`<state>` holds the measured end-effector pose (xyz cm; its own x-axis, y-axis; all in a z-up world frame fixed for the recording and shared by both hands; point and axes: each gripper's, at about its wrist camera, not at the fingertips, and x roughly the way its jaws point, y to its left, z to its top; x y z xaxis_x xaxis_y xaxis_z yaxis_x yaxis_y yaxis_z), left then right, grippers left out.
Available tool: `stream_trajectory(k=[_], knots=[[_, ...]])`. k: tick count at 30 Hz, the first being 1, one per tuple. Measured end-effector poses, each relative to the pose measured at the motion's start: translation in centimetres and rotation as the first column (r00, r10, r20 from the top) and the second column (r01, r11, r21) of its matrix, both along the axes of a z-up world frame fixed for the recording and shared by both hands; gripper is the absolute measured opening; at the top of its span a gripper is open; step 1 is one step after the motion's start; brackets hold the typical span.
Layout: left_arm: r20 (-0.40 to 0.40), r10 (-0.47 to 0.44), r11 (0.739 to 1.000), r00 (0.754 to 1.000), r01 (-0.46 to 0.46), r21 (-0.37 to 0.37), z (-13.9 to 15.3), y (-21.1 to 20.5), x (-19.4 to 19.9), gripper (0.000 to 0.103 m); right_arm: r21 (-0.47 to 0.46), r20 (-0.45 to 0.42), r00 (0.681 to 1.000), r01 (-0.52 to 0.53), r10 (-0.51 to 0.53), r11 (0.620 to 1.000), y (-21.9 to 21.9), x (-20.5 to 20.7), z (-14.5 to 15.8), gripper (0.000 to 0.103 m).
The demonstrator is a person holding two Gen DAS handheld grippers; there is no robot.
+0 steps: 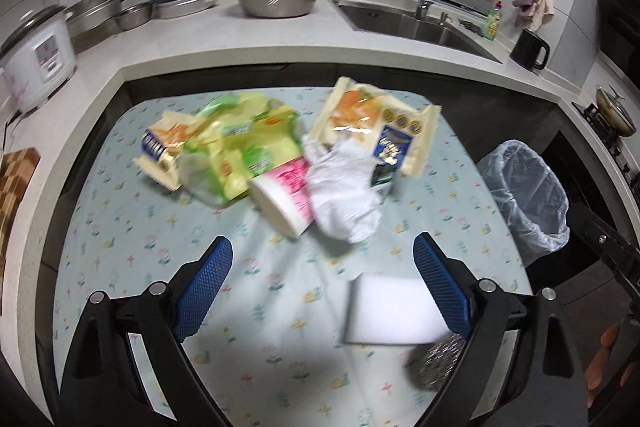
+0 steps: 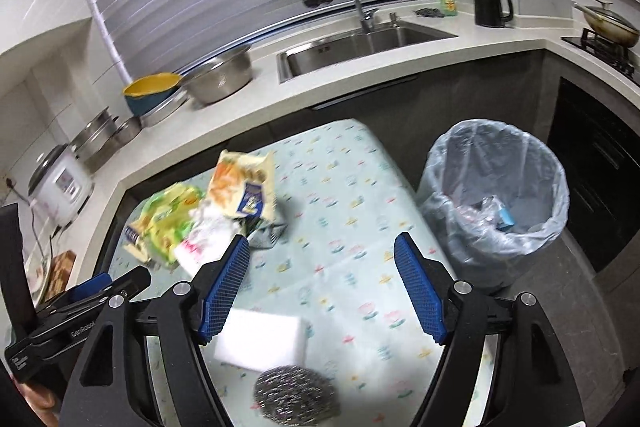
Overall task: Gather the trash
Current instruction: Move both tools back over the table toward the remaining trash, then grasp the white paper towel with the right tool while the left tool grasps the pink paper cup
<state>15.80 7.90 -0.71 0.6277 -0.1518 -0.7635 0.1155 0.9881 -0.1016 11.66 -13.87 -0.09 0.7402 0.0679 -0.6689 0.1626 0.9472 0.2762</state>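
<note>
Both grippers, left (image 1: 322, 291) and right (image 2: 320, 285), hang with fingers spread and empty above the floral-clothed surface (image 1: 120, 227). Crumpled wrappers (image 1: 240, 143) and a white paper cup (image 1: 282, 199) lie toward its far edge; approach low, pinching one piece, for the plastic-lined bin (image 2: 496, 195) beside its right edge.

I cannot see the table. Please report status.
Left gripper open, empty. Right gripper open, empty. Wrappers still on table. Bin reachable, nothing blocking.

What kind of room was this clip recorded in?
A home kitchen, most likely. A stainless sink with a tap is set into the white counter, a rice cooker stands at the counter's left end, and a lidded pan sits on a gas hob.
</note>
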Motion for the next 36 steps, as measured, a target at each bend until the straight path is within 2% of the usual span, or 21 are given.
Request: stream_trajectory(k=[8,16,34,36], knots=[[-0.038,0.069,0.998,0.997,-0.069,0.009,-2.4,4.1,-0.9,0.088,0.029,-0.051,0.995,-0.08,0.082,0.996,5.4,1.6,-2.2,0.072],[-0.071,0.115,0.993,0.991,-0.116,-0.01,-4.1,6.8,-0.1,0.088,0.031,-0.099,0.986,-0.135,0.137,0.99,9.2,4.9,-4.6,0.072],[-0.137,0.144,0.989,0.98,-0.147,-0.01,-7.6,9.3,4.0,0.088,0.058,-0.181,0.973,-0.138,0.146,0.989,12.7,12.2,-10.0,0.072],[-0.141,0.144,0.989,0.98,-0.147,-0.011,-7.8,9.3,4.4,0.088,0.062,-0.187,0.971,-0.139,0.148,0.988,12.8,12.6,-10.4,0.068]])
